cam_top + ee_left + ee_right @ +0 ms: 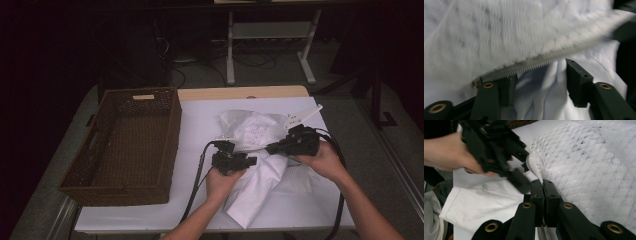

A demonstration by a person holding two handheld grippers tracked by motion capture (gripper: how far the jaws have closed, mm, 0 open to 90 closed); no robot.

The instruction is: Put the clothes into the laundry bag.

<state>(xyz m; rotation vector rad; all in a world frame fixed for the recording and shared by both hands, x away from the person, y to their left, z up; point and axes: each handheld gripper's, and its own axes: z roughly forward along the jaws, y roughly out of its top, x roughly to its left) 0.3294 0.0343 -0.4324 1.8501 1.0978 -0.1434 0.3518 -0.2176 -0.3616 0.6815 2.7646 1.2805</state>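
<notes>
A white mesh laundry bag (255,129) lies crumpled on the table, partly over a plain white garment (257,187). My right gripper (270,148) is shut on the bag's rolled edge, with the jaws pressed together on it in the right gripper view (542,182) and the mesh (586,162) spreading to the right. My left gripper (252,161) is beside it, pointing right. Its jaws stand apart in the left gripper view (541,75). The bag's zipper (536,63) runs across just above its tips, and white cloth (544,97) lies loose between them.
A dark brown wicker basket (172,135) with nothing in it stands on the left of the white-covered table (200,120). A white hanger (305,116) pokes out behind the bag. Black cables trail from both grippers toward the near edge.
</notes>
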